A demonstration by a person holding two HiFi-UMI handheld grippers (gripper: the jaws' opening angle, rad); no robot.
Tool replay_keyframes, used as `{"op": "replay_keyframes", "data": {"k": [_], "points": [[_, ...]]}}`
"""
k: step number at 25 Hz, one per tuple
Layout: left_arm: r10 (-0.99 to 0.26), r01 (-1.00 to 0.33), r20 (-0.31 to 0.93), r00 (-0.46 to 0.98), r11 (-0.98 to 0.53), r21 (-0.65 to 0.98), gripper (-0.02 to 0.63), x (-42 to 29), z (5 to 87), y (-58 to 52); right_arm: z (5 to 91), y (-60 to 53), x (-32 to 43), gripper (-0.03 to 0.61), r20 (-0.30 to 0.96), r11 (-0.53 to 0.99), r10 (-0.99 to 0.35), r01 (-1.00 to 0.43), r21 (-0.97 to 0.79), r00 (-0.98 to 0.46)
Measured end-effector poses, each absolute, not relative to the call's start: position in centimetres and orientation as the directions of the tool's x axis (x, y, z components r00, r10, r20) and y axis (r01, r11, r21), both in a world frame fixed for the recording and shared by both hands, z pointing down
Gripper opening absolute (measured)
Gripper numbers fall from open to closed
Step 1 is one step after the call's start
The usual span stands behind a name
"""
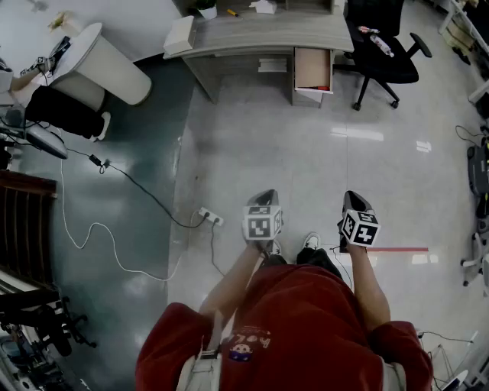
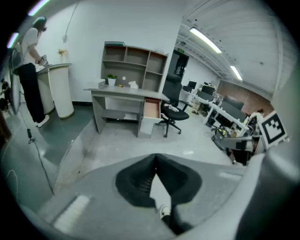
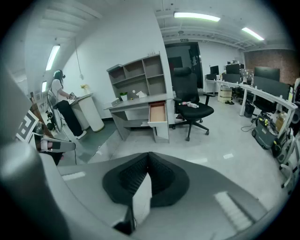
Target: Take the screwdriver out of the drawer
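L gripper [image 2: 155,161]: jaws clenched tip to tip, nothing between, aimed down at floor [image 1: 306,168]
R gripper [image 3: 149,161]: jaws pressed together, empty, beside L gripper
Drawer [image 1: 312,67]: pulled open at desk [image 1: 260,34], well apart from both grippers
Screwdriver: can't make out, too small to tell
Chair [image 1: 382,53]: black, just beside Drawer

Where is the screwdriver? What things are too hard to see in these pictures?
Screwdriver: seen in no view. The open drawer is far off and tiny in all three views, so its contents cannot be made out.
Red speck at the drawer's front edge, head view: too small to name.
Yellow thing on the desk, head view: too small to name.
Other person: cut off by the head view's left edge.
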State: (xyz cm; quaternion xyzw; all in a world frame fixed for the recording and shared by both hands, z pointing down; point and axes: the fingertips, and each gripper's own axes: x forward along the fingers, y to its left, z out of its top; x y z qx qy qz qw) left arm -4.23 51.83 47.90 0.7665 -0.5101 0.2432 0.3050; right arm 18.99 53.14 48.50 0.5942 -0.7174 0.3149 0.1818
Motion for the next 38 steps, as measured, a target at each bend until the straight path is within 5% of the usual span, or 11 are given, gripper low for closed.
{"op": "replay_keyframes", "data": {"k": [24,38], "points": [[-0.654,-0.919,0.651,0.386,-0.330,0.213,0.000,-16.6,46.2,55.9,46.1,56.8,7.3,0.001,0.620,0.047,-0.762,-0.970,-0.237,-0.188],[-0.643,-0.922,0.665,0.381,-0.319,0.220,0.000,-15.6,45.9,50.7,46.2,51.2,7.0,0.003,0.597,0.063,-0.777,-0.967,-0.246,-0.202]]}}
